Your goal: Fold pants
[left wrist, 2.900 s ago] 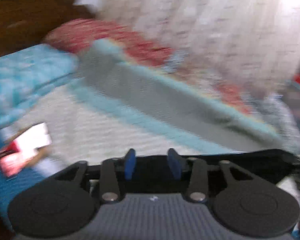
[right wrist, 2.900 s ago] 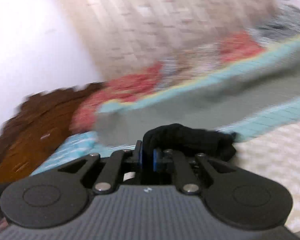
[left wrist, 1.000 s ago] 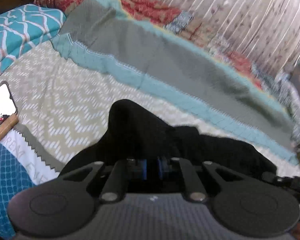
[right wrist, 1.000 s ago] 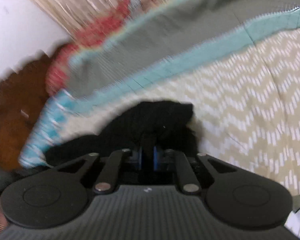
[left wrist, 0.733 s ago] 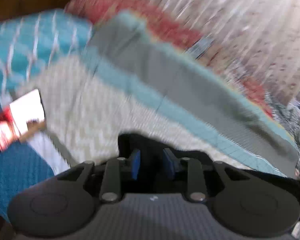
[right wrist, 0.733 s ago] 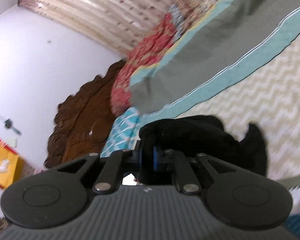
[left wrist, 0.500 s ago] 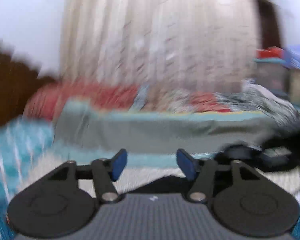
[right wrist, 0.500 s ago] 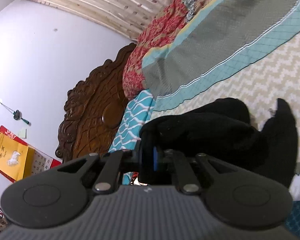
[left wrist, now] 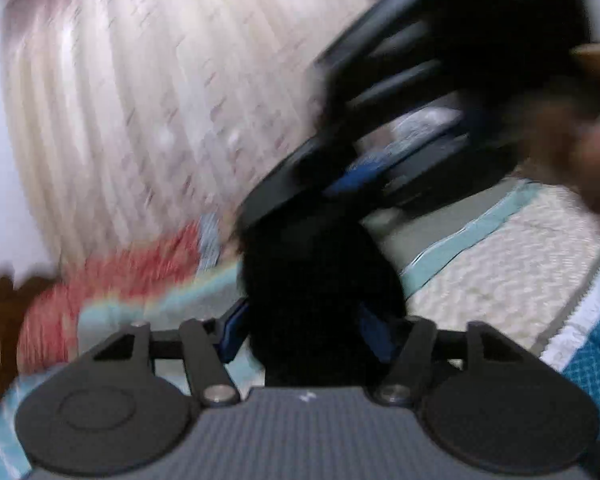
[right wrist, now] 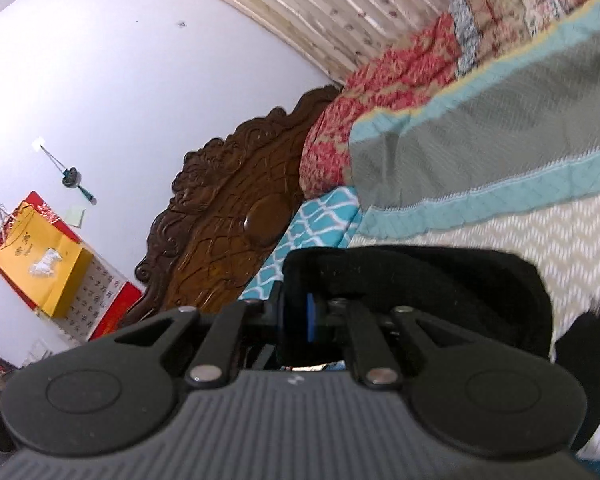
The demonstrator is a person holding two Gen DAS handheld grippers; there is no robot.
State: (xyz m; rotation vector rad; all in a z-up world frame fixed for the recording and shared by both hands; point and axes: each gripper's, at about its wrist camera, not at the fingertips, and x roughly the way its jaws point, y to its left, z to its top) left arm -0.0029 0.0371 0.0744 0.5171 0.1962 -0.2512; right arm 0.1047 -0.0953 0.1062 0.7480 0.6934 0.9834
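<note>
The black pants hang bunched from my right gripper, which is shut on a fold of the cloth, above the bed. In the blurred left wrist view my left gripper is open, its blue pads wide apart with the black pants hanging between them. The right gripper and the hand holding it fill the upper right of that view, close above.
A bed with a chevron cover, a grey and teal quilt and a red patterned quilt lies below. A carved wooden headboard and a curtain stand behind it.
My left gripper let go of the pants, opened and swung up toward the right gripper. The right gripper lifted the pants off the bed and stays shut on them.
</note>
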